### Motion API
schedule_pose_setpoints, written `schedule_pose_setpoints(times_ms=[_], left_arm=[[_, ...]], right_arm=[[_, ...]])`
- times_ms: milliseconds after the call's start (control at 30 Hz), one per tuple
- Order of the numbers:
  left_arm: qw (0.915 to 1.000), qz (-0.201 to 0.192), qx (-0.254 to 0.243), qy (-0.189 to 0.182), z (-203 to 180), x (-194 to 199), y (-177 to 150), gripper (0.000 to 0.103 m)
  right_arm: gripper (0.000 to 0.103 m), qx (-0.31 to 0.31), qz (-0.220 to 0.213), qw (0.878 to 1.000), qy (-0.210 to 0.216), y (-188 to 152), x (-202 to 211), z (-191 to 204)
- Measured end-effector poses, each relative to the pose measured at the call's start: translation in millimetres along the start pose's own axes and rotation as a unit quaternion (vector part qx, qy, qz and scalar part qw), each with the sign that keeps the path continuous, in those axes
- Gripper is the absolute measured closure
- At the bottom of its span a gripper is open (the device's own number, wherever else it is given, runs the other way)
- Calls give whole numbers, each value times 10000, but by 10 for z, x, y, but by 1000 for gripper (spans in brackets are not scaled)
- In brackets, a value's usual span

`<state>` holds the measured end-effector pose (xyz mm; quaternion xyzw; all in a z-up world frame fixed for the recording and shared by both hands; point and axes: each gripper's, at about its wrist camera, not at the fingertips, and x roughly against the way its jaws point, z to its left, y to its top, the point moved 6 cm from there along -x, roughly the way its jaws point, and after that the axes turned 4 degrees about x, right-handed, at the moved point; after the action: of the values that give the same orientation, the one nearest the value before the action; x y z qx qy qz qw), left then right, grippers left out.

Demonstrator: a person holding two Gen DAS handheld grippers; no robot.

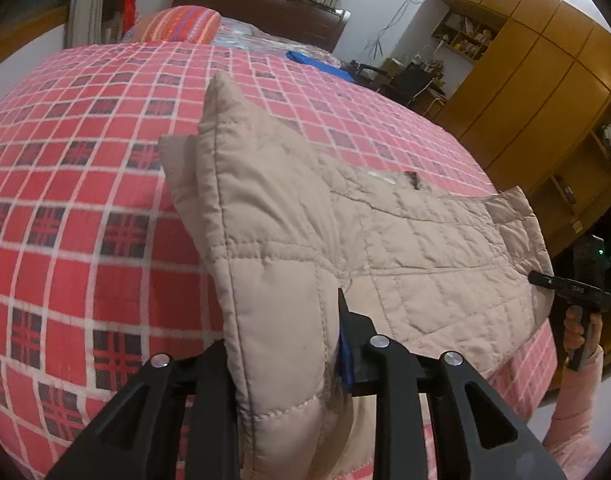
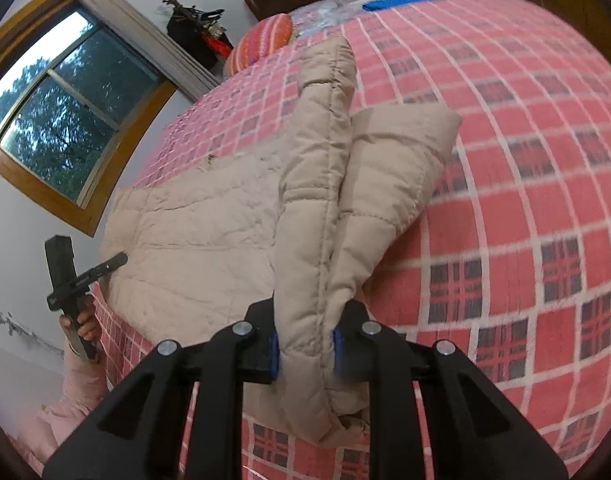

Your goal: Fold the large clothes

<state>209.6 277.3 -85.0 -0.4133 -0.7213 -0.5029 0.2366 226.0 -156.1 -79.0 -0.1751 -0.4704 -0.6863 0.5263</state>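
A bed with a red plaid cover (image 1: 85, 200) fills both frames. The beige quilted jacket (image 1: 405, 240) lies across it; left claw (image 1: 289, 360) and right claw (image 2: 305, 348) each pinch a lifted sleeve at lower centre.

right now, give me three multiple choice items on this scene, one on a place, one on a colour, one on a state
1. Where does the quilted jacket lie?
A. on a bed with a checked cover
B. on a wooden floor
C. over a chair back

2. What colour is the jacket?
A. navy
B. beige
C. green

3. How do the left tool and right tool stand?
A. both open, clear of the cloth
B. only the left one grips
C. each shut on a fold of the jacket

Answers:
1 A: the red checked bed cover spreads under and around it.
2 B: its padded cloth reads pale tan in both wrist views.
3 C: each wrist view shows quilted cloth pinched between that tool's fingers.
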Motion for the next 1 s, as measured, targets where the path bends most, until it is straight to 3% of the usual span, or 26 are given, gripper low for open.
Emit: schedule_pose_setpoints(times_ms=[267, 500, 600, 767, 1000], left_arm=[[9984, -206, -211, 490, 16, -82, -182, 62], [9967, -323, -345, 655, 28, -80, -228, 58], [9961, -353, -394, 712, 19, -49, -233, 56], [9947, -378, -457, 835, 17, 10, -249, 53], [9889, -523, -758, 1166, -75, 206, -332, 52]], right_arm=[[81, -380, 150, 9992, 28, -101, -297, -235], [76, -517, 47, 9986, 37, -174, -439, -317], [73, -489, -46, 9988, -23, -172, -395, -307], [58, -507, -289, 9980, -236, -133, -229, -292], [57, -221, -525, 9956, -747, -52, 95, -124]])
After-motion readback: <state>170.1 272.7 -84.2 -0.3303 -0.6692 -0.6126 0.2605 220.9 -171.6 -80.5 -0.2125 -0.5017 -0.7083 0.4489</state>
